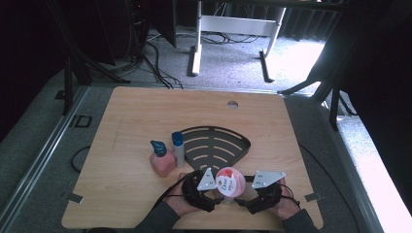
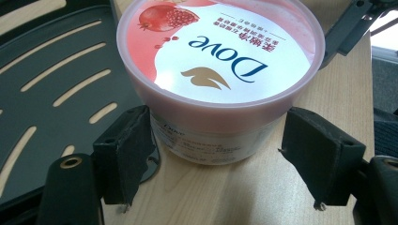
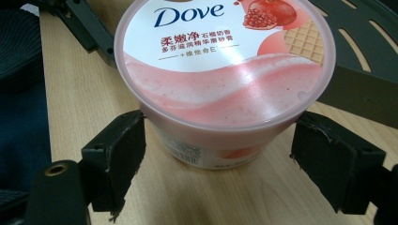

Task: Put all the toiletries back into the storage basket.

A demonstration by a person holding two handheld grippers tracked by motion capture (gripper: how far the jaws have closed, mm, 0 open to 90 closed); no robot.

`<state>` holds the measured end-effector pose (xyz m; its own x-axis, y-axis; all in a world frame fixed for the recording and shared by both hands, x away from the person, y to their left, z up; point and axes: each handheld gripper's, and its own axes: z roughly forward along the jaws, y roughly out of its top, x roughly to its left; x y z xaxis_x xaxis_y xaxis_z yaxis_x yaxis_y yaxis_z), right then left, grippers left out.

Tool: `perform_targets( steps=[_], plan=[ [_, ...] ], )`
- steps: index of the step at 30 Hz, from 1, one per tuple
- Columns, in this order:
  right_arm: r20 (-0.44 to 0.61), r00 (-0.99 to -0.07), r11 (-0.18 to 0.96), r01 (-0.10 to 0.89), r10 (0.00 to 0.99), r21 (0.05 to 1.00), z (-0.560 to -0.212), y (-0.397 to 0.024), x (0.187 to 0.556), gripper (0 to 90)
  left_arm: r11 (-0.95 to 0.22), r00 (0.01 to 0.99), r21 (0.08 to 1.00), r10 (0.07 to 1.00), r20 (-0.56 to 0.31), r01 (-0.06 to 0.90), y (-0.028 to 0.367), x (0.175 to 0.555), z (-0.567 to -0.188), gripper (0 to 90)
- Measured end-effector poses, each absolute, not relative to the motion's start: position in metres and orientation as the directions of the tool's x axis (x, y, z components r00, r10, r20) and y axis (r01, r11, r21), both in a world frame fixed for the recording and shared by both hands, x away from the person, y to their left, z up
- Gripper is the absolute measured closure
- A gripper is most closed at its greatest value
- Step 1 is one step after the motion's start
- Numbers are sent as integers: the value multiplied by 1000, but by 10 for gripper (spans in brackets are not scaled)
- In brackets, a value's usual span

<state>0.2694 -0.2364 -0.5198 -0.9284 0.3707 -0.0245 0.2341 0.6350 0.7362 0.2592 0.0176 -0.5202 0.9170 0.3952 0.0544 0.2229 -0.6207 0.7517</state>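
both grippers, left gripper (image 1: pixel 210 193) and right gripper (image 1: pixel 252 196), stand spread either side of the pink tub (image 1: pixel 230 181), bracketing it for a shared lift toward the black rack (image 1: pixel 214 144).

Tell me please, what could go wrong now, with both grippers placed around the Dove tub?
1. The tub narrows below its wide lid, so jaws closing on the lower wall might slip.
2. The left gripper and right gripper face each other across the tub; uneven squeezing could tip or twist it.
3. The tub sits right at the black tray's edge, so a push might knock against it.
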Motion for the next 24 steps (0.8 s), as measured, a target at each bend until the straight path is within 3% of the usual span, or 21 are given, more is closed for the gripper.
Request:
perform_targets(
  steps=[24],
  plan=[
    [-32, -933, 622, 213, 359, 754, -505, -234, 285, 181, -616, 905, 753, 420, 66, 231, 20, 271, -503, 254]
  ],
)
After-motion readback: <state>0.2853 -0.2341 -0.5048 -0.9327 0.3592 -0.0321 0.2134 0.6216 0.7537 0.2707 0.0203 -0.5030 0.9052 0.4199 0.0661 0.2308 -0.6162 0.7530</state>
